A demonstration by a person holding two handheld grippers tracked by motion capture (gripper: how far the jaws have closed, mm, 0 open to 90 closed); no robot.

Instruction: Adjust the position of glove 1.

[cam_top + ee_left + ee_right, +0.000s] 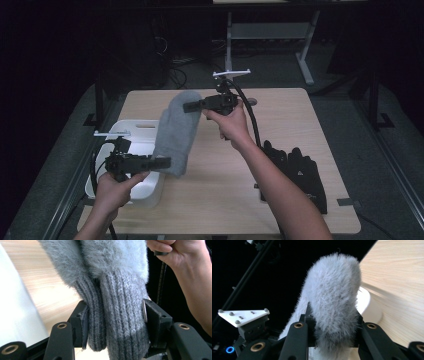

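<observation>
Grey mitten [176,131] stretched between two grippers above the bench [280,110].

Left gripper [161,162] fingers clamp its ribbed cuff; right gripper [189,106] fingers pinch its fluffy tip.

High view looked down over bench [280,165] from above; both gripper views sat close behind jaws, sharing grey mitten [117,290].

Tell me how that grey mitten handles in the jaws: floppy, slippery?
Probably floppy: the grey mitten hangs between the left gripper and right gripper, draping rather than holding shape. Likely light, since it hangs off two end pinches. Probably not slippery: the ribbed cuff squeezes between the left jaws, and the fuzzy tip bulges around the right ones.
</observation>
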